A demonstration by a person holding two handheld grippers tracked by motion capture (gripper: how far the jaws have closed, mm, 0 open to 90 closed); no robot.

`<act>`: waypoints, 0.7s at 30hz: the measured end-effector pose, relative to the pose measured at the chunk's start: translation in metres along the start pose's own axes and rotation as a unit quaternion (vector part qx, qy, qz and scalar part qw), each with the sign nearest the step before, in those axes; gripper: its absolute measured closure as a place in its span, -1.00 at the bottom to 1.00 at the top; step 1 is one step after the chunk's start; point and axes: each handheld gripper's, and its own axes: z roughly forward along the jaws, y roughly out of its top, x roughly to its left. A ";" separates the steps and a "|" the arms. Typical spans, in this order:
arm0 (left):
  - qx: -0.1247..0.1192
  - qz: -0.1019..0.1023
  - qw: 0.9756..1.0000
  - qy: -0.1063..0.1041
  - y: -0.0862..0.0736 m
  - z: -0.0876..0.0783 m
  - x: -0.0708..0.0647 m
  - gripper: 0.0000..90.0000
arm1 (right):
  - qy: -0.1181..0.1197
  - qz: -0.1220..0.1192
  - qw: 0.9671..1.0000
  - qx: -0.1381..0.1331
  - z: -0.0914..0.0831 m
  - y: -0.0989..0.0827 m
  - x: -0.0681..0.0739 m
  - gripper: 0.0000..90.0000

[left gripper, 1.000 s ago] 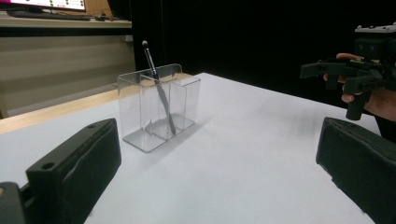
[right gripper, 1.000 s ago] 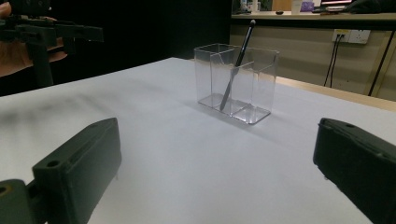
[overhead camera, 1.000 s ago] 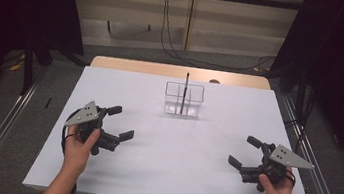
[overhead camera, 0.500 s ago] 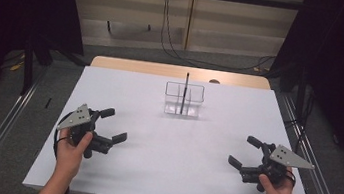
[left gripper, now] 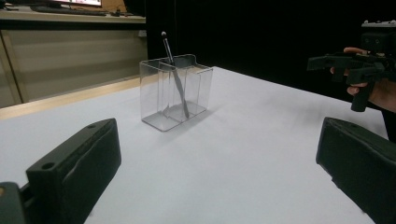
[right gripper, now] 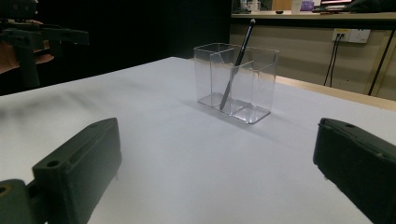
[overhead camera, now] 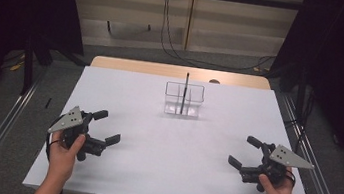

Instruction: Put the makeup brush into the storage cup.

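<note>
A clear plastic holder (overhead camera: 183,99) with compartments stands at the far middle of the white table (overhead camera: 173,147). A thin dark pen (overhead camera: 184,92) leans inside it, also seen as the pen (left gripper: 173,70) and the pen (right gripper: 237,65) in the gripper views, where the holder (left gripper: 175,91) and holder (right gripper: 236,84) lie well ahead of the jaws. My left gripper (overhead camera: 107,128) is open near the front left, empty. My right gripper (overhead camera: 244,151) is open near the front right, empty too.
The table's front edge lies just below both hands. Metal rails (overhead camera: 2,125) run along the floor at either side. Cables (overhead camera: 168,36) hang down the back wall. A wooden strip (overhead camera: 178,71) borders the far edge.
My left gripper has drifted left and toward the front edge. The right gripper has stayed put. Both stay open.
</note>
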 end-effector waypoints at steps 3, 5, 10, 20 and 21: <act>0.005 0.006 1.000 0.003 -0.001 -0.003 0.001 -1.00 | 0.000 0.001 1.000 0.001 0.000 0.000 0.000 -0.99; 0.001 0.001 1.000 0.002 -0.001 -0.005 0.001 -1.00 | 0.000 0.000 1.000 0.002 0.000 0.000 0.000 -0.99; 0.004 0.000 1.000 0.004 -0.003 -0.009 0.001 -1.00 | 0.000 0.000 1.000 0.002 0.000 0.000 0.000 -0.98; 0.004 0.003 1.000 0.007 -0.005 -0.017 0.000 -1.00 | 0.001 0.000 1.000 0.002 0.000 0.000 0.000 -0.98; 0.005 0.005 1.000 0.008 -0.005 -0.017 0.000 -1.00 | 0.001 -0.001 1.000 0.002 0.001 0.000 0.000 -0.98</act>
